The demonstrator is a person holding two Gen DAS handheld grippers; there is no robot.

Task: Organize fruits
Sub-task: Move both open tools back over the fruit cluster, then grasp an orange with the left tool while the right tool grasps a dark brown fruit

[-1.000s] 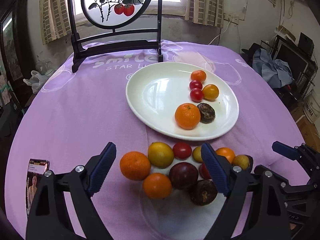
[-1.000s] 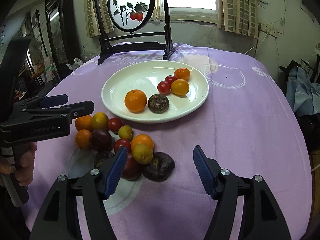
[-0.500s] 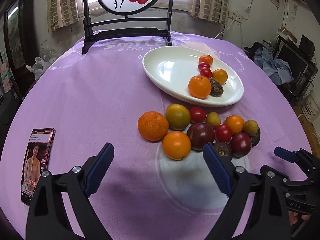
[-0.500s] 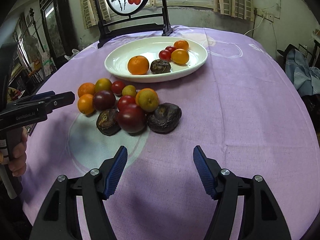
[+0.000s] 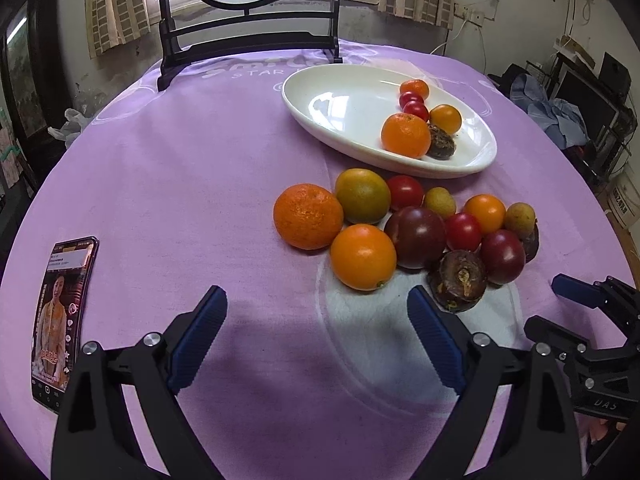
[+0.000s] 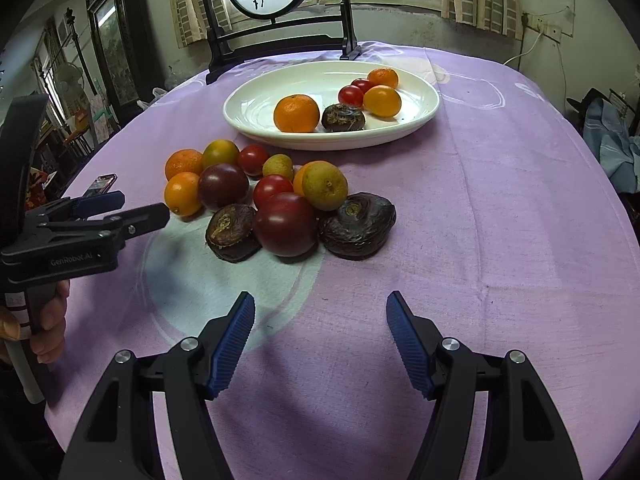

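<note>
A white oval plate (image 5: 340, 120) at the far side of the purple cloth holds a mandarin (image 5: 405, 135), a wrinkled dark fruit (image 5: 440, 145) and several small tomatoes. In front of it lies a loose pile: a mandarin (image 5: 308, 216), an orange fruit (image 5: 362, 256), a dark plum (image 5: 416, 236), a wrinkled brown fruit (image 5: 458, 280) and several others. My left gripper (image 5: 316, 296) is open and empty, just short of the pile. In the right wrist view the plate (image 6: 260, 100) is further back and my right gripper (image 6: 320, 300) is open and empty, short of the dark red plum (image 6: 285, 224).
A phone (image 5: 60, 320) with a lit screen lies near the left table edge. A black stand with a round painted panel (image 5: 248, 32) is at the table's far edge. A hand (image 6: 48, 320) holds the left gripper (image 6: 140, 206) left of the pile.
Both grippers have drawn back and sunk; the pile, which sat between the left fingers, now lies ahead of both grippers. The left jaws stand slightly wider.
</note>
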